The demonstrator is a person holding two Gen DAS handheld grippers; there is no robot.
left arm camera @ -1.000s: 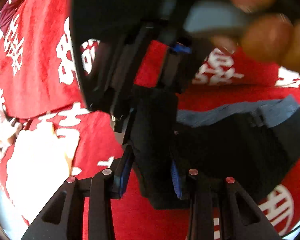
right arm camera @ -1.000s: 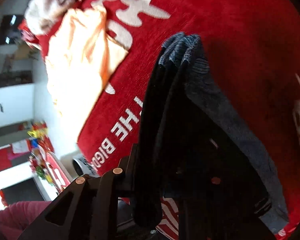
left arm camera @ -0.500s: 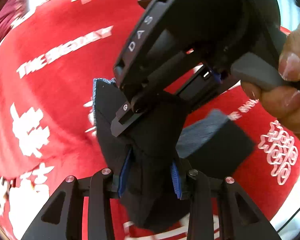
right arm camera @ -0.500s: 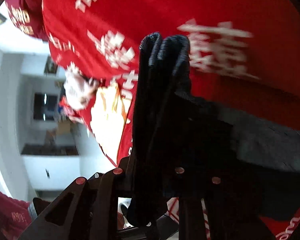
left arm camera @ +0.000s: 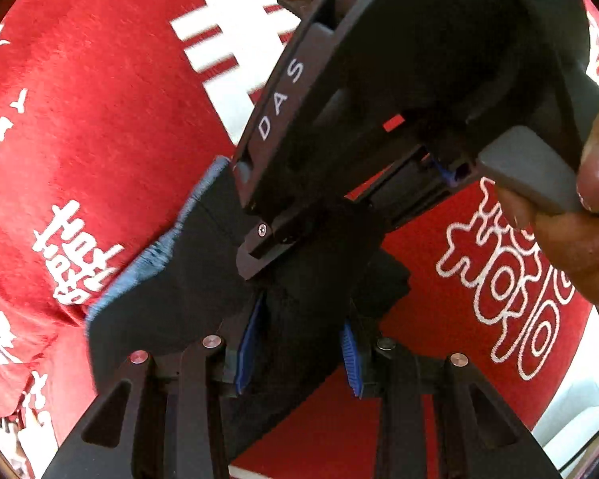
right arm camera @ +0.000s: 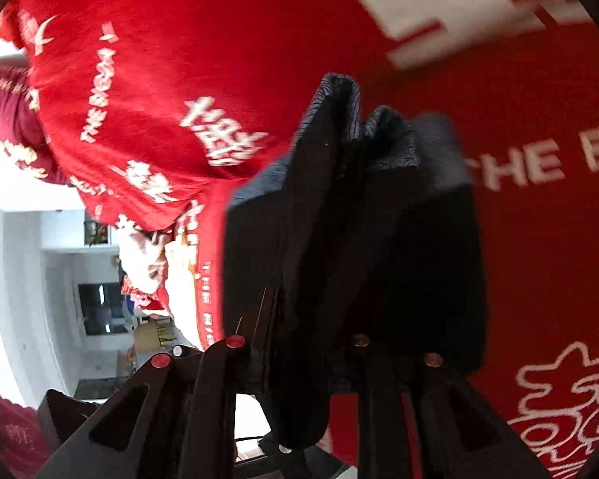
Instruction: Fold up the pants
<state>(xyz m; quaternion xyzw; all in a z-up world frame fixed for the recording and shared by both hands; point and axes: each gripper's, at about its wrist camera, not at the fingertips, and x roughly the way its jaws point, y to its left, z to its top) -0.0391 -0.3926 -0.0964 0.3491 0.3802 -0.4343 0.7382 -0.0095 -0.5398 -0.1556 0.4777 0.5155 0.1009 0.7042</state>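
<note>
The dark pants [left arm camera: 171,279] hang bunched up just above the red cloth [left arm camera: 112,111]. The left gripper [left arm camera: 299,343] pinches one part of the pants. The right gripper [left arm camera: 283,239] pinches them just beside it, and a hand [left arm camera: 579,215] holds it.

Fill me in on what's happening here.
A person is folding dark pants over a red printed cloth, a handheld gripper in each hand. The left gripper is clamped on a bunch of the fabric, and the right gripper pinches several gathered layers. The pants hang lifted between them, not yet laid flat.
</note>
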